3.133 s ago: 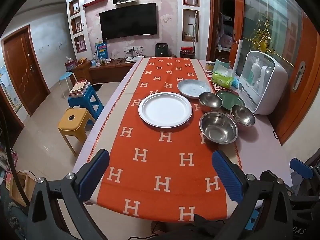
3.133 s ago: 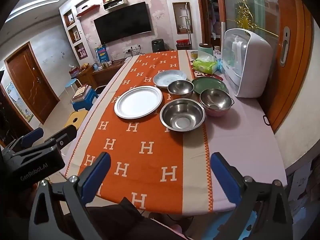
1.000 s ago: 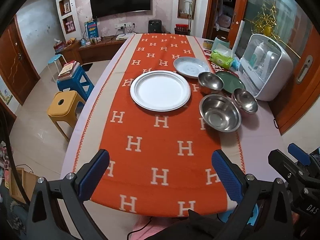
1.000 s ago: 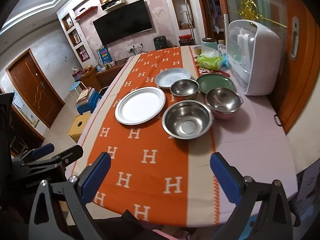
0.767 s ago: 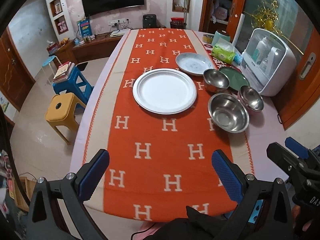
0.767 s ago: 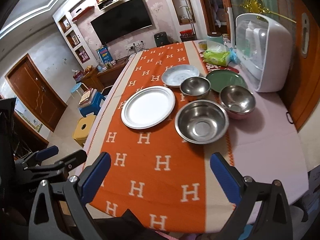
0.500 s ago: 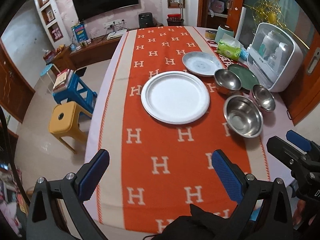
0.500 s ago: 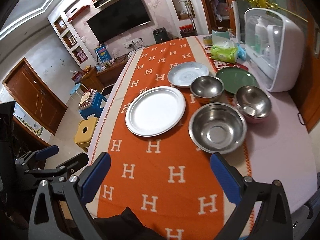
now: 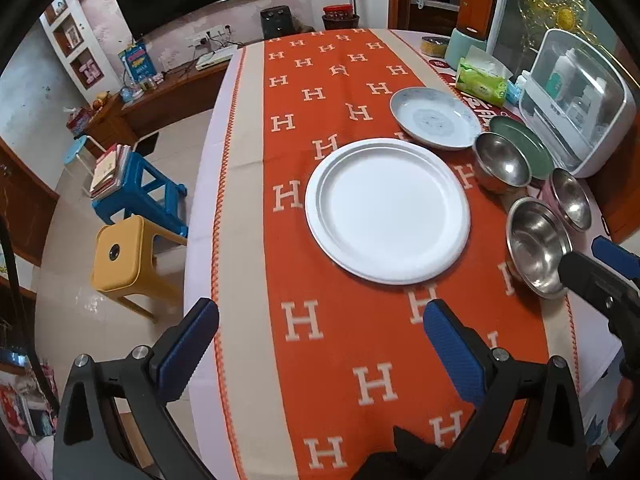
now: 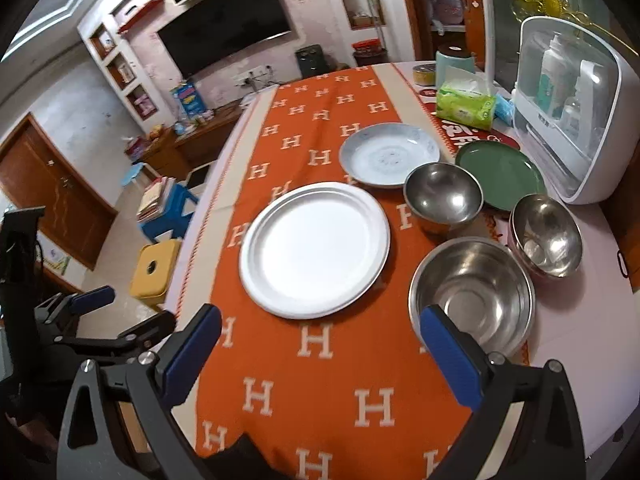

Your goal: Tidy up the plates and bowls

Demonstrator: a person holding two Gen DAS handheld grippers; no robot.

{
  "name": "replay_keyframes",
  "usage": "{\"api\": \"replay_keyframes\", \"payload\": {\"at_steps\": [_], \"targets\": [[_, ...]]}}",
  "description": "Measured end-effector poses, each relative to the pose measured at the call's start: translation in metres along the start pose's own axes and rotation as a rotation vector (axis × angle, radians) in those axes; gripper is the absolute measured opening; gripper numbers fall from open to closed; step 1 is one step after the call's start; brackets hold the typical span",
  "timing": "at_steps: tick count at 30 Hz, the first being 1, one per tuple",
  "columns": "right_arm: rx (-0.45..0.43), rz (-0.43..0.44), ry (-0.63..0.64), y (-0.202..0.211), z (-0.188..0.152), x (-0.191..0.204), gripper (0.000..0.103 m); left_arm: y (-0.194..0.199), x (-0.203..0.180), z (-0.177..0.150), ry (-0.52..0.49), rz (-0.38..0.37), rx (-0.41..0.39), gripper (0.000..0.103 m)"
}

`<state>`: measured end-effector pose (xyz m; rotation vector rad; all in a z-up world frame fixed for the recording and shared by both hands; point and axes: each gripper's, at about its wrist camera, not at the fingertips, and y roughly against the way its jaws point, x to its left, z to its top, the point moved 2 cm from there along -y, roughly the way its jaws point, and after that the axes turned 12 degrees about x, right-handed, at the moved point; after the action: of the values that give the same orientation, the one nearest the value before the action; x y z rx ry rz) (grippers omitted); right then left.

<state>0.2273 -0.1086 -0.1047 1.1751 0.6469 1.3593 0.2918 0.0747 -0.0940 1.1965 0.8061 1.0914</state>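
Moved: both grippers have come closer over the dishes.
Left gripper (image 9: 318, 344): wide open, holding nothing.
Right gripper (image 10: 320, 344): wide open, empty too.
Where: white plate (image 9: 387, 209) lies straight ahead of the left one; big steel bowl (image 10: 472, 292) sits just past the right one's right finger.
Only the right view shows: the whole green plate (image 10: 500, 174).
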Motion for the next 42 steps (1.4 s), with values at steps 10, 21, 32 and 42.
{"api": "replay_keyframes", "payload": {"at_steps": [10, 21, 32, 42], "targets": [[-0.046, -0.081, -0.043, -0.041, 0.046, -0.012, 0.1, -0.048, 0.019, 0.036, 0.006, -0.083, 0.012, 0.102], [0.014, -0.129, -0.057, -0.099, 0.073, -0.026, 0.1, -0.116, 0.033, 0.065, 0.11, -0.17, 0.039, 0.102], [0.069, -0.184, -0.027, -0.144, 0.088, -0.031, 0.1, -0.173, 0.036, 0.073, 0.187, -0.259, 0.131, 0.102], [0.106, -0.186, -0.059, -0.169, 0.096, -0.047, 0.087, -0.189, 0.03, 0.078, 0.209, -0.278, 0.155, 0.101]]}}
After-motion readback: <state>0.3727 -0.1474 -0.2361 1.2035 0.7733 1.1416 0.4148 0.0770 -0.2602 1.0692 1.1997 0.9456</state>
